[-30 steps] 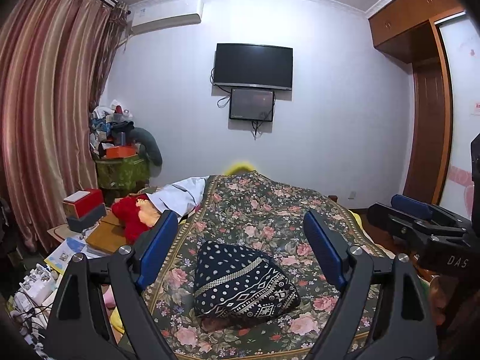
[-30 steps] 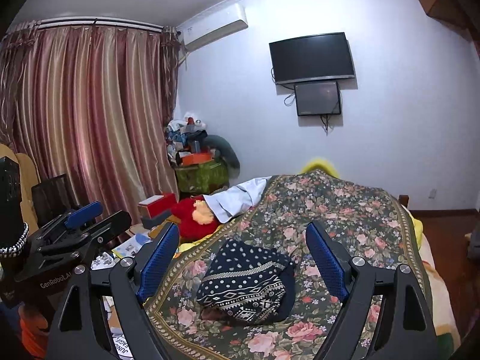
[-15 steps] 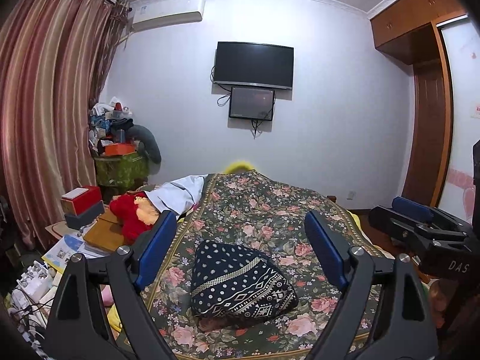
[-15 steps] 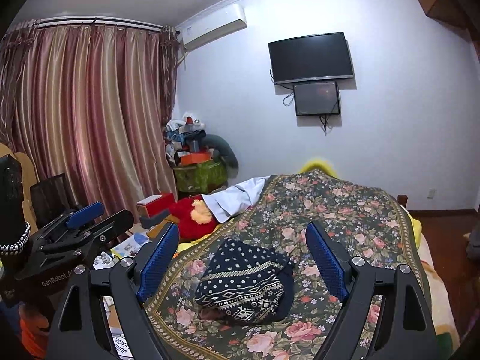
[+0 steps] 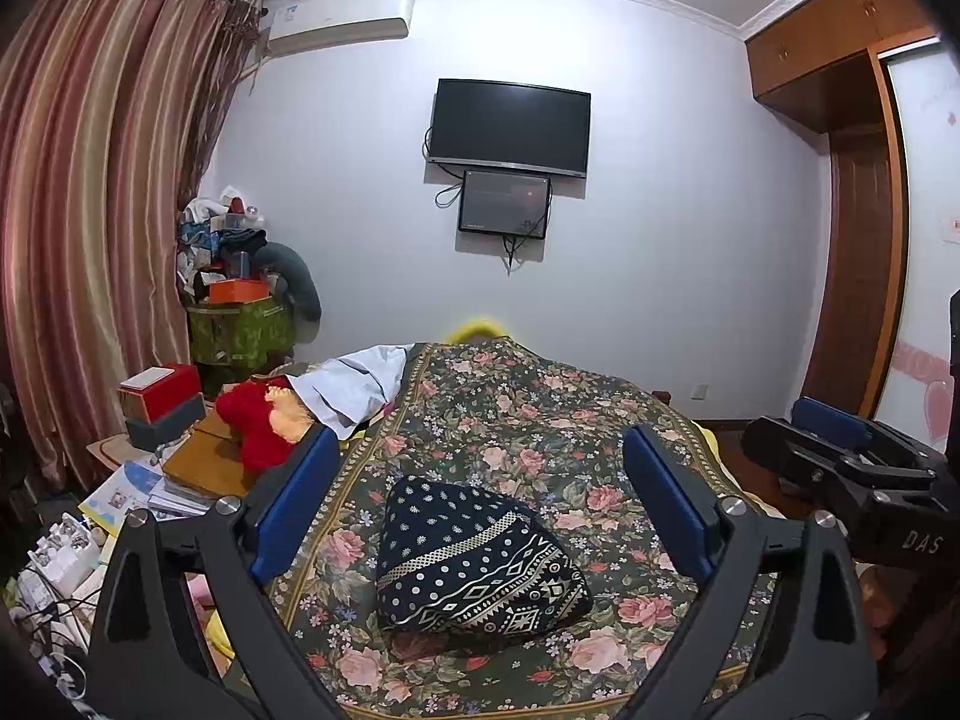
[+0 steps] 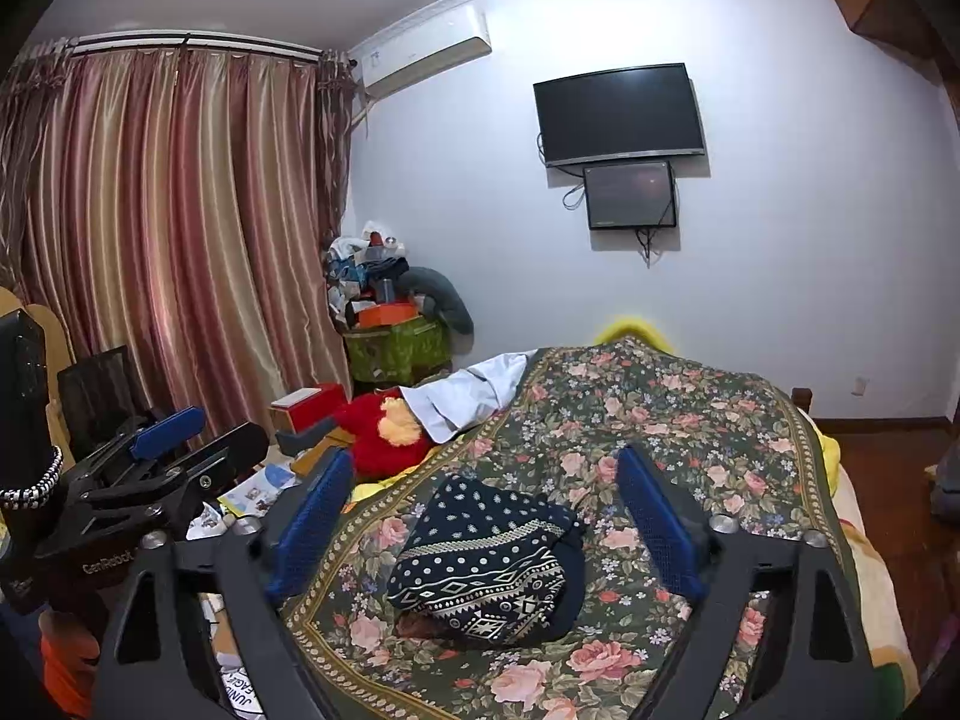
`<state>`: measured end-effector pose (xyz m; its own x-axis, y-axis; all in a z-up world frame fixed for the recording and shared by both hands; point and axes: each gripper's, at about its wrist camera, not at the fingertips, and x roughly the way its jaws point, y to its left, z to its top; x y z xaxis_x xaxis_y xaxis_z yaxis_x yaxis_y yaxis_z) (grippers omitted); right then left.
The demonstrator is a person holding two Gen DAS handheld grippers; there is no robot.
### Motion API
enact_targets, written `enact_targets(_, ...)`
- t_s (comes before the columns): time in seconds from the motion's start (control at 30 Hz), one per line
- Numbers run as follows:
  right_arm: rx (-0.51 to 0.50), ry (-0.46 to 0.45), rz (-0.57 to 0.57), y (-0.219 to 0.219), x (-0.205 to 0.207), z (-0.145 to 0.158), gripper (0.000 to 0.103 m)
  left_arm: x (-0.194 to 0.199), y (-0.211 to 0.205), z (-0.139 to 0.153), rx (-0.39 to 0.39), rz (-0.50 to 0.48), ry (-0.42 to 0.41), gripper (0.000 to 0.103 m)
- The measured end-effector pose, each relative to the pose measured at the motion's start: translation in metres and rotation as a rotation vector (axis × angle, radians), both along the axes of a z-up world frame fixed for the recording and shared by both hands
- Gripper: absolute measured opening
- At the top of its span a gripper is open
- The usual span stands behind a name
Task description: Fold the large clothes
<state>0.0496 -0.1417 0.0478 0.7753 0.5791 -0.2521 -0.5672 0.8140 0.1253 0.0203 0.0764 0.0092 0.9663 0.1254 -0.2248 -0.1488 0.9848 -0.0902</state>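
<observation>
A dark navy garment (image 5: 474, 558) with white dots and geometric bands lies folded in a compact bundle on the floral bedspread (image 5: 540, 420); it also shows in the right wrist view (image 6: 492, 564). My left gripper (image 5: 480, 504) is open and empty, held above and in front of the bundle. My right gripper (image 6: 486, 516) is open and empty, also short of the bundle. Each gripper shows at the edge of the other's view: the right one (image 5: 852, 456) and the left one (image 6: 162, 450).
A red plush toy (image 5: 258, 420) and a pale blue cloth (image 5: 354, 384) lie at the bed's left edge. Boxes, books and clutter (image 5: 162, 438) fill the floor on the left. Curtains (image 6: 168, 228), a wall TV (image 5: 510, 126) and a wardrobe (image 5: 864, 228) surround the bed.
Both grippers have drifted slightly; the view has shifted a little. The folded bundle has not moved and both grippers stay open.
</observation>
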Motion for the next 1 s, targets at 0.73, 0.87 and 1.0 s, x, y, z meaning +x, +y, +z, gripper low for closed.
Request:
enact_targets(0.73,-0.006,0.025,-0.046,-0.0055,0.006,-0.0026,0.103,0.0032,0.006,-0.0012,-0.006,-0.02,0.006,0.099)
enact_targets(0.87,-0.005,0.025,-0.046,-0.0056,0.0057,-0.0028,0.103,0.0037,0.0068,-0.001,-0.004,-0.024,0.005,0.1)
enact_targets(1.0,-0.006,0.023,-0.047,-0.0049,0.0056,-0.0015,0.103,0.0037,0.0065,-0.001,-0.006,-0.027,0.006,0.1)
